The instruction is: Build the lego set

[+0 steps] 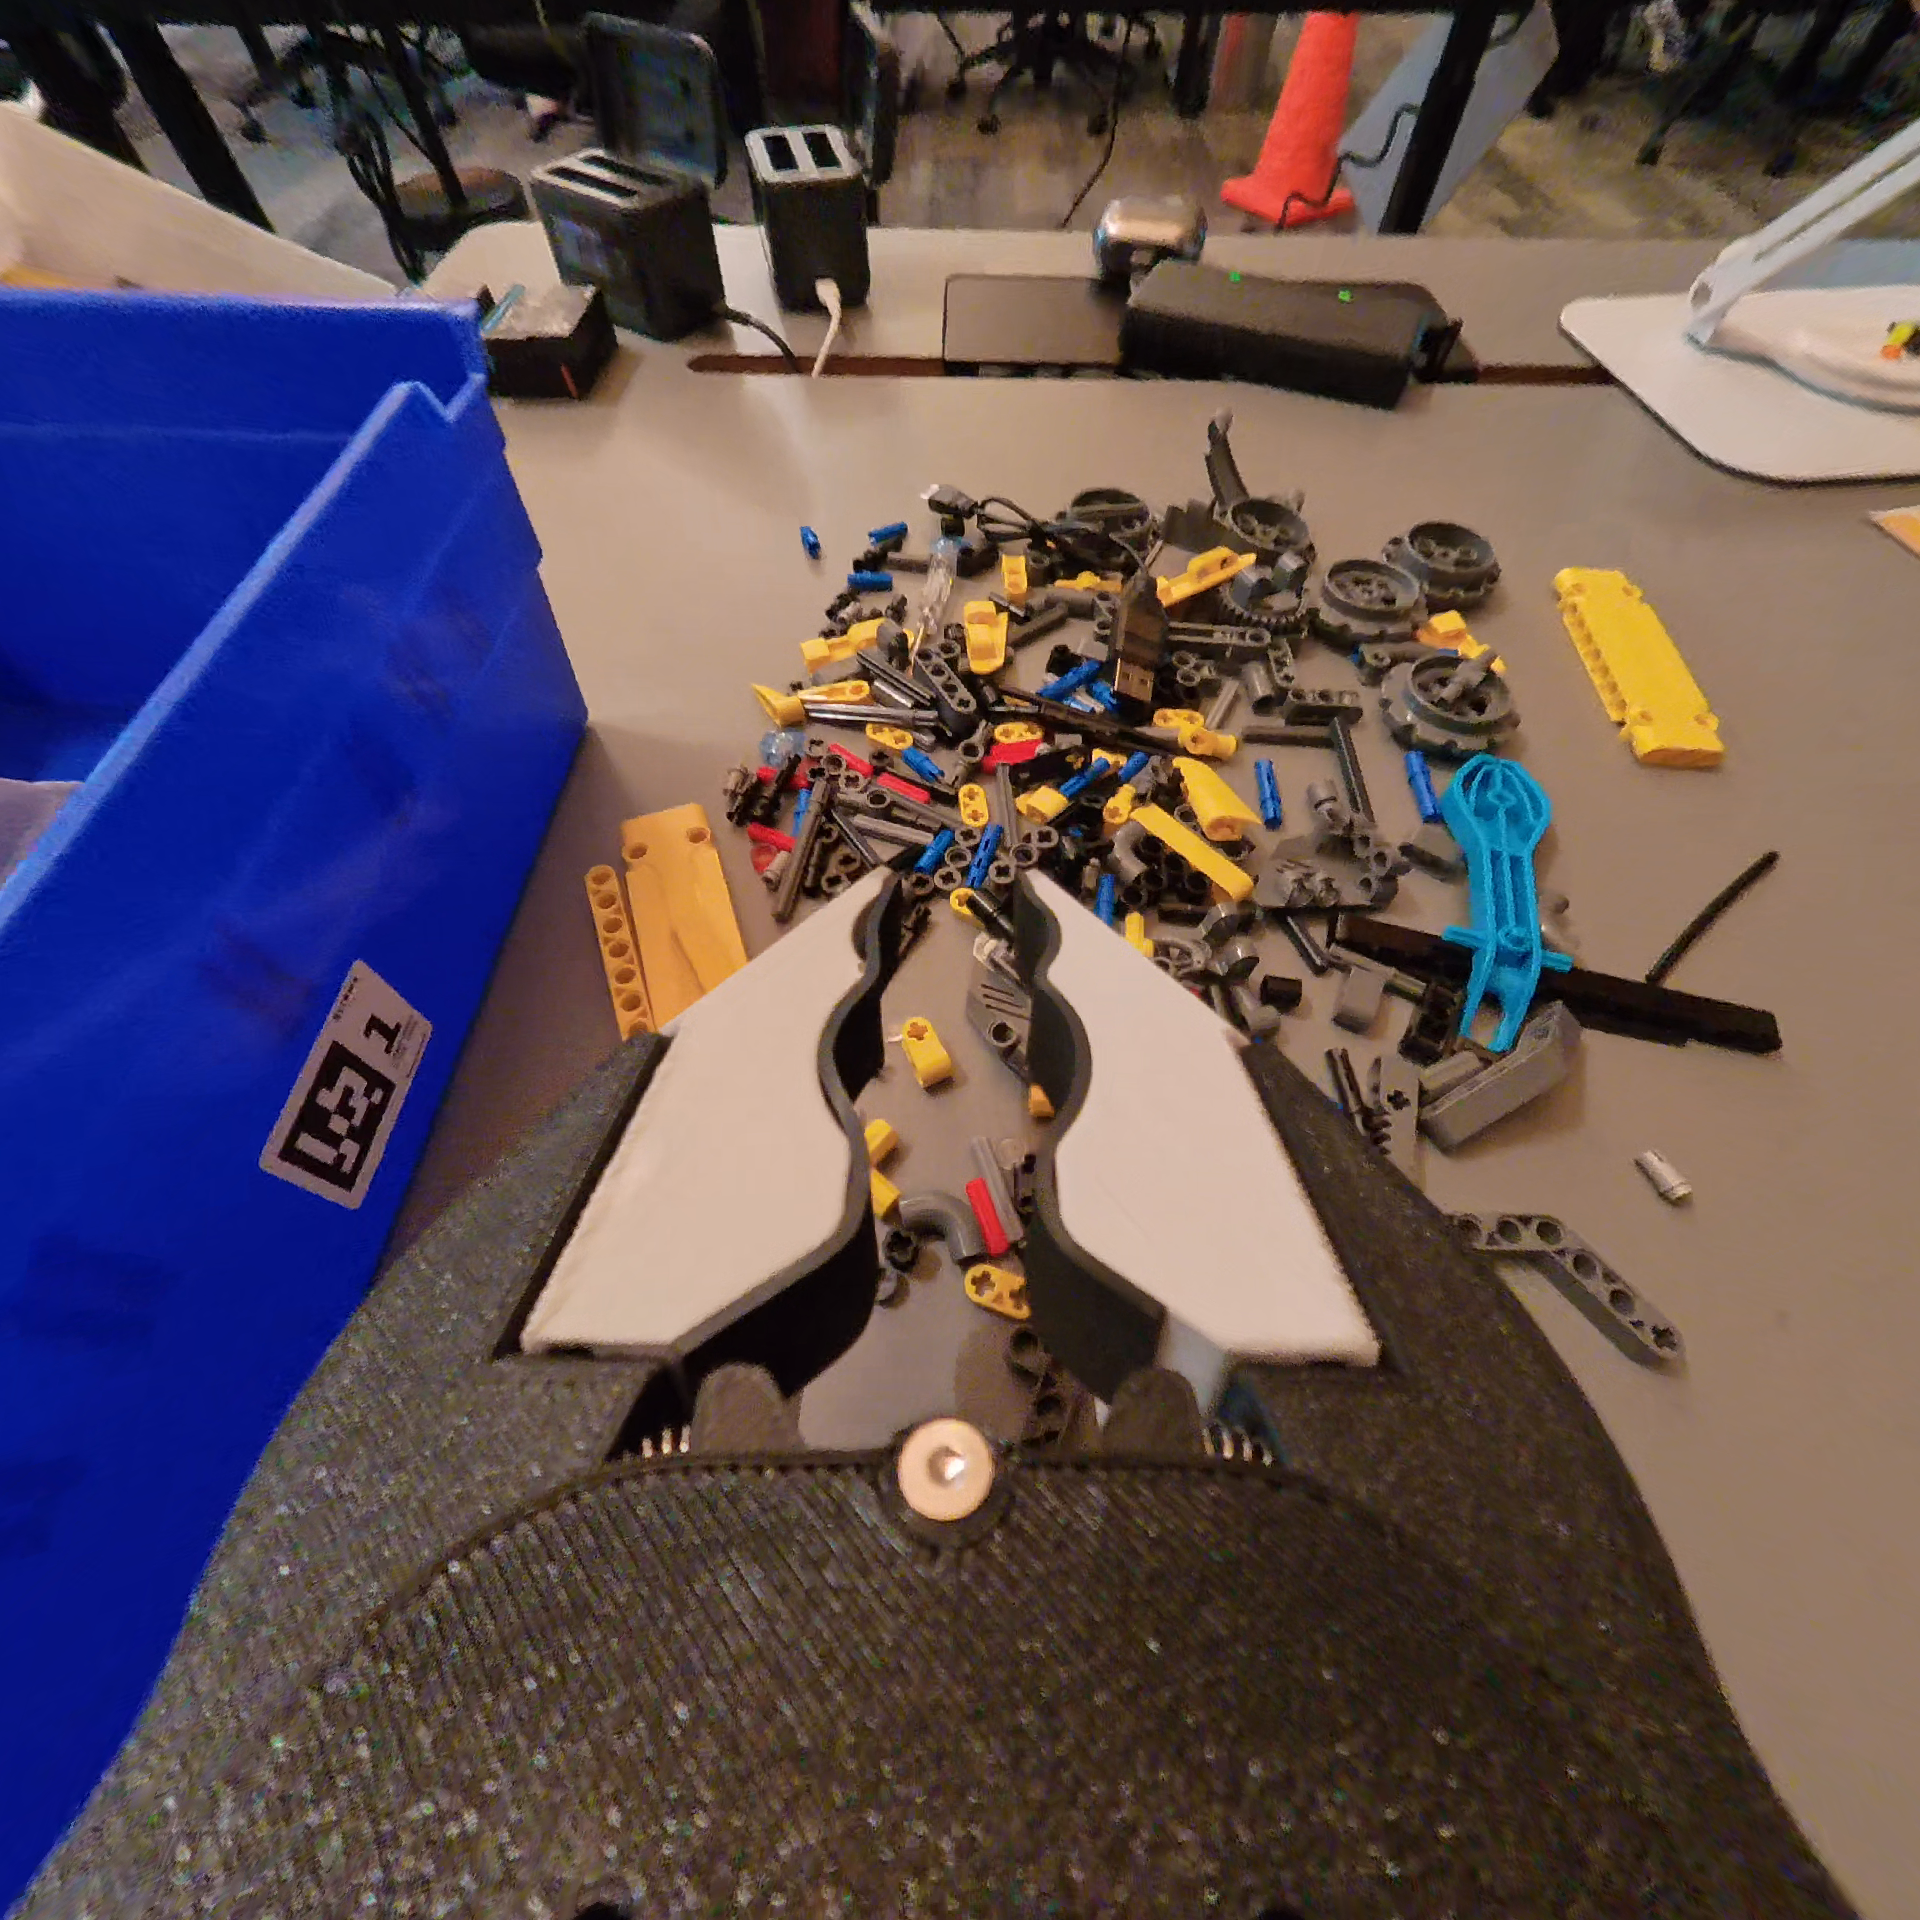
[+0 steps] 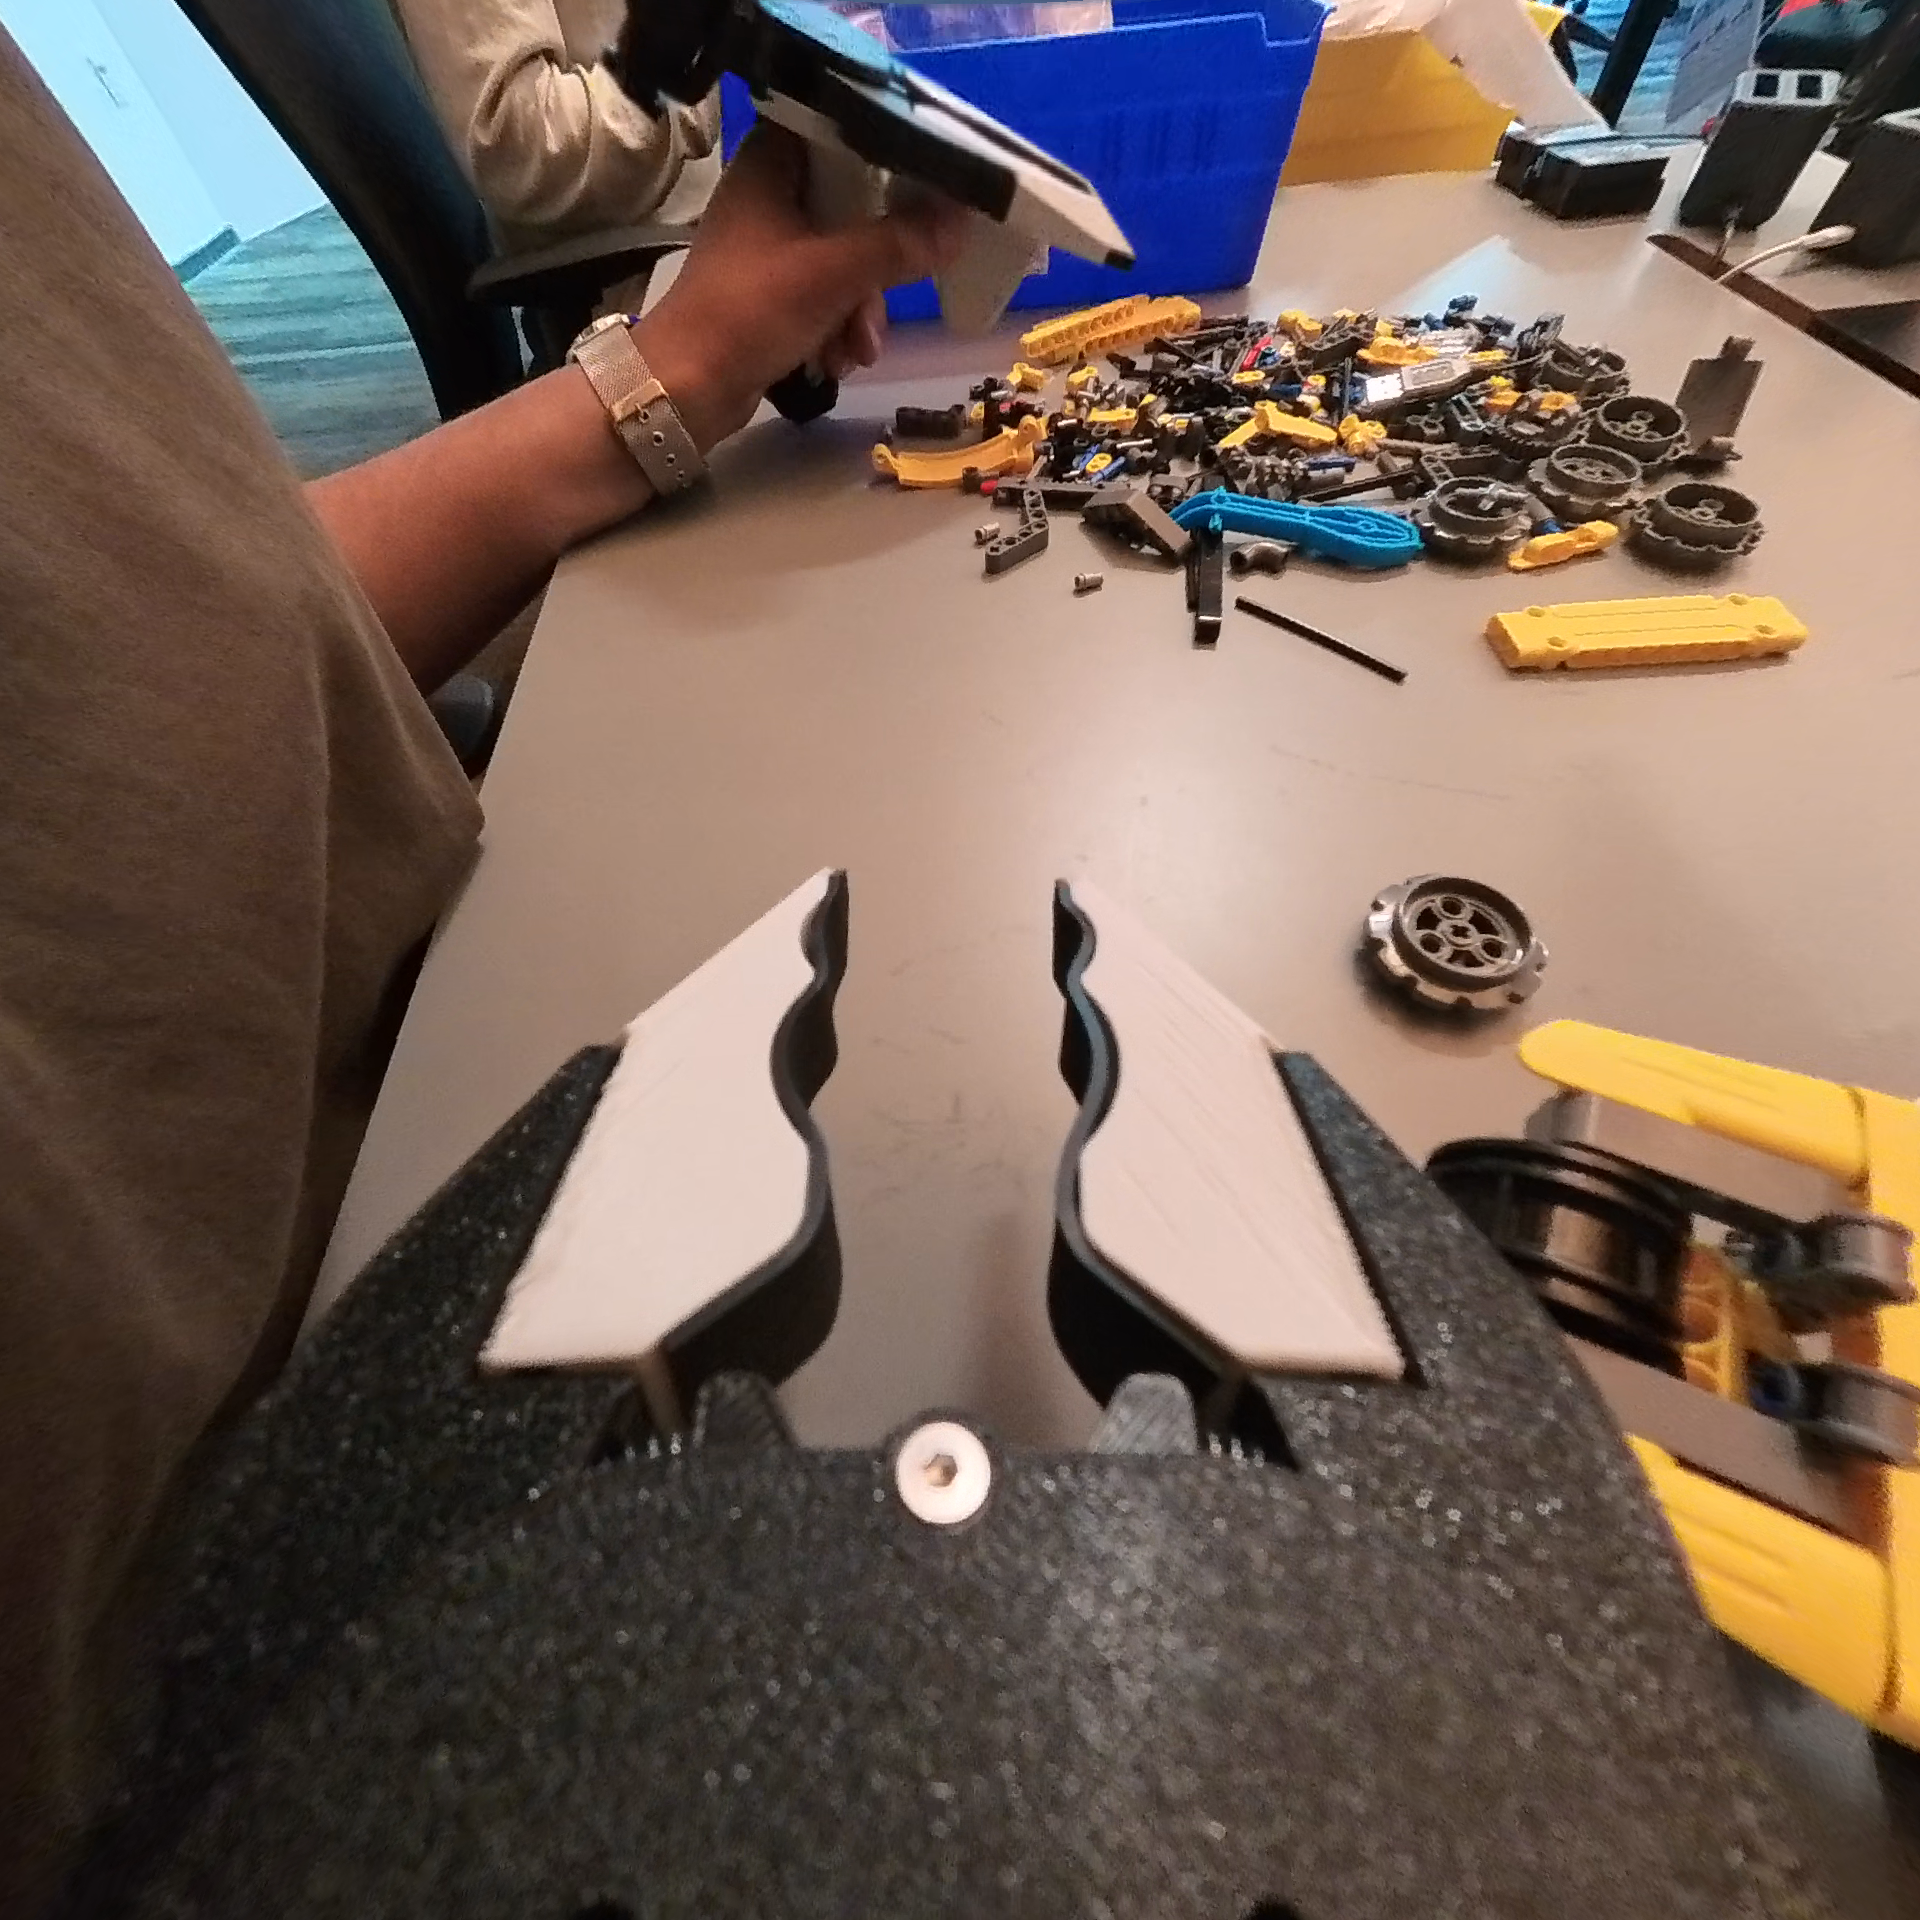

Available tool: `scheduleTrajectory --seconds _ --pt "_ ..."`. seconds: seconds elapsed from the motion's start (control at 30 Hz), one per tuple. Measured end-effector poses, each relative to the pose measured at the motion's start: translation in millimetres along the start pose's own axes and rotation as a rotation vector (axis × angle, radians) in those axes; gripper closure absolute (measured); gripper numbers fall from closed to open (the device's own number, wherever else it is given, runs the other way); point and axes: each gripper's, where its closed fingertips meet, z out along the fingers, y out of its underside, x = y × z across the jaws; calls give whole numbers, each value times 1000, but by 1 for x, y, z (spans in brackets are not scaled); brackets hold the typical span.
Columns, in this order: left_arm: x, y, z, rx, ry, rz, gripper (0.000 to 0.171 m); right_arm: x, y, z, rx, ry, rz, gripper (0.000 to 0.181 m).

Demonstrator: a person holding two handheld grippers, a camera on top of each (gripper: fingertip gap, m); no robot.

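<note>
My left gripper (image 1: 956, 883) is open a little and empty, hovering over the near edge of a pile of small toy building parts (image 1: 1091, 748) on the grey table (image 1: 1714, 1143). A small yellow connector (image 1: 925, 1049) and a red pin (image 1: 985, 1216) lie on the table below the gap between its fingers. The right wrist view shows the left gripper (image 2: 1117, 249) held in a hand above the pile (image 2: 1299, 436). My right gripper (image 2: 945, 894) is open and empty over bare table (image 2: 935, 727). A grey wheel hub (image 2: 1452, 954) lies just to its right.
A blue bin (image 1: 260, 779) stands left of the pile. A cyan part (image 1: 1496, 883) and a yellow panel (image 1: 1636, 665) lie at the right. A partly built yellow model (image 2: 1714, 1247) sits right of the right gripper. Black charger boxes (image 1: 810, 218) line the far edge. A person's arm (image 2: 520, 457) reaches in. Spacing between my two grippers at the tips: around 35 centimetres. The grey wheel hub (image 2: 1452, 954) is closer to my right gripper, around 10 centimetres from its tips; the left tips are 35 centimetres off.
</note>
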Motion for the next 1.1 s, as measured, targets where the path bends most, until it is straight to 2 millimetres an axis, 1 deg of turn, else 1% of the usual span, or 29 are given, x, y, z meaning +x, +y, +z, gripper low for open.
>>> scheduleTrajectory --seconds 0.17,0.4,0.6,0.7,0.93,1.1 --pt "7 8 5 -50 14 26 158 1 1 1 -11 -1 8 142" --pt "11 15 9 -96 35 23 160 2 1 1 -4 -8 30 141" --pt "9 17 11 -113 22 21 156 2 1 1 -10 -8 28 141" --pt "5 19 12 -128 -3 12 160 2 2 2 -15 -9 29 141" --pt "4 21 13 -141 -14 9 161 3 2 2 -18 -13 38 141" --pt "4 23 15 -158 -15 15 157 4 2 2 -17 -16 46 140"
